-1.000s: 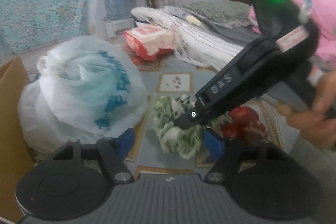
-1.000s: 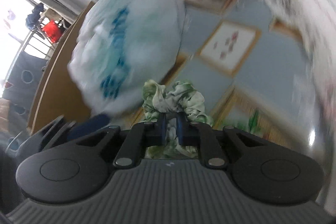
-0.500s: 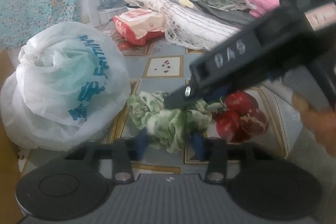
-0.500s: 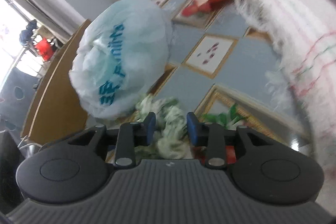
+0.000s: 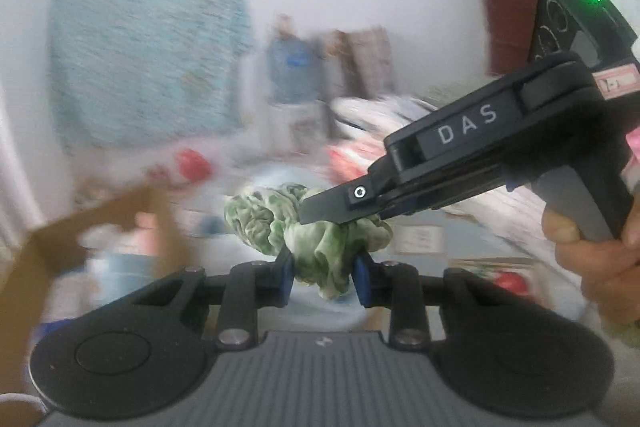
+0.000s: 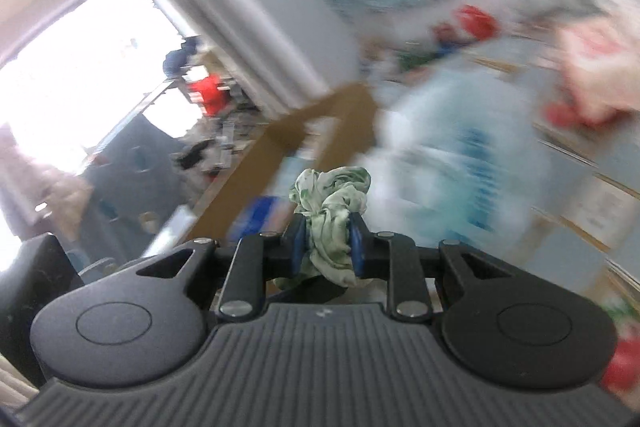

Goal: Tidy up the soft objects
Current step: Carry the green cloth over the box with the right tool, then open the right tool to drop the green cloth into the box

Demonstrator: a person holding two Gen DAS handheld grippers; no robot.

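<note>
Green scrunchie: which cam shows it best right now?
Left wrist: most of the scrunchie shows, pinched by both the left gripper and the right gripper. Right wrist shows only a bunched part between its closing pads.

Left gripper [image 5: 323,277]: black plastic body, ribbed grey top plate, two round black discs, silver screws on the linkage arms, blue pads [image 5: 285,277] on the fingers. Right gripper [image 6: 328,243] was built the same, blue pads [image 6: 297,241] too. From the left camera its side showed white "DAS" lettering, a green LED, a small silver screw, a red-white label, and a grey handle in the person's right hand [image 5: 600,259].
</note>
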